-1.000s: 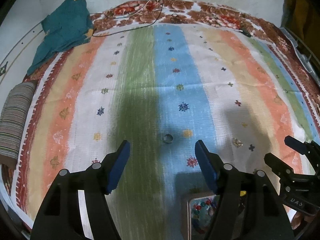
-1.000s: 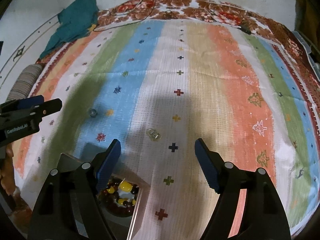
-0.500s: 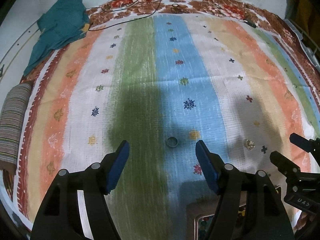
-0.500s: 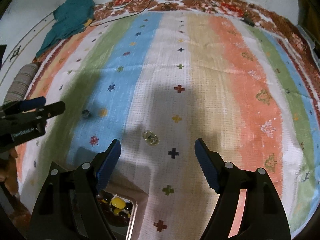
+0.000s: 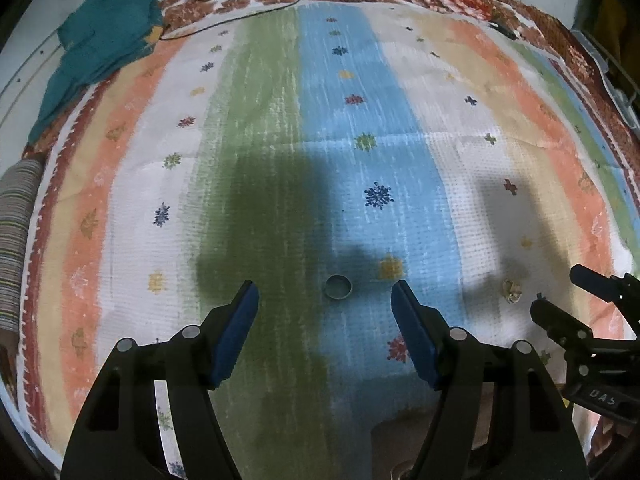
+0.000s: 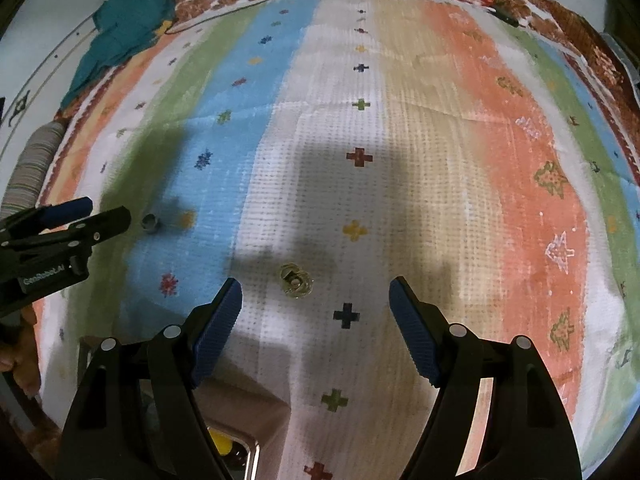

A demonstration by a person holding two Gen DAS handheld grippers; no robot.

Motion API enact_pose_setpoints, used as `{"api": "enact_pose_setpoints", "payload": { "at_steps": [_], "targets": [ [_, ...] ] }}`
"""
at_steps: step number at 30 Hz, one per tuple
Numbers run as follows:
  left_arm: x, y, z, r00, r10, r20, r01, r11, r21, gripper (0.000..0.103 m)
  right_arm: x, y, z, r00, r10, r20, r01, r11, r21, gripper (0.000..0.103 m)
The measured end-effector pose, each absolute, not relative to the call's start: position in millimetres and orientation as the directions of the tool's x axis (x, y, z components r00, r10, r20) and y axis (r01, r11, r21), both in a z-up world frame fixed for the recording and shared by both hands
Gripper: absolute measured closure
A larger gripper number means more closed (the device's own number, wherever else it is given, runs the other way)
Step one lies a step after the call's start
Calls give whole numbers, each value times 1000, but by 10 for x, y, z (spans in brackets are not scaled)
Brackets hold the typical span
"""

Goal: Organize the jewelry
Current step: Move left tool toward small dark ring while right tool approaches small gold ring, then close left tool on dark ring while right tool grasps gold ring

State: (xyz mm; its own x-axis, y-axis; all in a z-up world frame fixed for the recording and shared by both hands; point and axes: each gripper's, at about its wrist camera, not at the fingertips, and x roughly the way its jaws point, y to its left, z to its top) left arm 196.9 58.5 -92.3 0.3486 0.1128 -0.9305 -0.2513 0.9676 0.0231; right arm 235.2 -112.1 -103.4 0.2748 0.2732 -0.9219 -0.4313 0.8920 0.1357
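Observation:
A small dark metal ring [image 5: 338, 287] lies on the striped cloth where green meets blue. My left gripper [image 5: 325, 294] hovers open right over it, the ring between its blue pads and untouched. A pale gold flower-shaped jewel [image 6: 296, 280] lies on the white stripe. My right gripper [image 6: 315, 292] stands open above it, the jewel just left of the midline between the pads. The ring [image 6: 150, 222] also shows in the right wrist view beside the left gripper's fingers [image 6: 64, 210]. The jewel [image 5: 512, 291] appears in the left wrist view near the right gripper's fingers [image 5: 592, 280].
A jewelry box [image 6: 240, 440] with coloured beads sits at the near edge, partly under my grippers. A teal cloth [image 5: 100, 44] lies at the far left corner, thin black cables [image 5: 240, 20] run along the far border, and a striped roll [image 5: 16, 240] lies at the left.
Both grippers have come down and forward over the cloth. The ring and the jewel now sit closer between the pads, and the box has slid mostly out of view below.

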Motion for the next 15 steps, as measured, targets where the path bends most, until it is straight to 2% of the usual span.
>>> {"api": "enact_pose_setpoints", "payload": {
  "at_steps": [7, 11, 15],
  "targets": [
    [2104, 591, -1087, 315, 108, -943, -232, 972, 34, 35, 2429, -1045, -1182, 246, 259, -934, -450, 884, 127, 27],
    [2175, 611, -1195, 290, 101, -952, -221, 975, 37, 47, 2444, -1015, -1241, 234, 248, -940, -459, 881, 118, 27],
    [2223, 637, -1244, 276, 88, -957, -217, 976, 27, 49, 2458, -996, -1302, 225, 236, -945, -465, 879, 109, 27]
  ]
}}
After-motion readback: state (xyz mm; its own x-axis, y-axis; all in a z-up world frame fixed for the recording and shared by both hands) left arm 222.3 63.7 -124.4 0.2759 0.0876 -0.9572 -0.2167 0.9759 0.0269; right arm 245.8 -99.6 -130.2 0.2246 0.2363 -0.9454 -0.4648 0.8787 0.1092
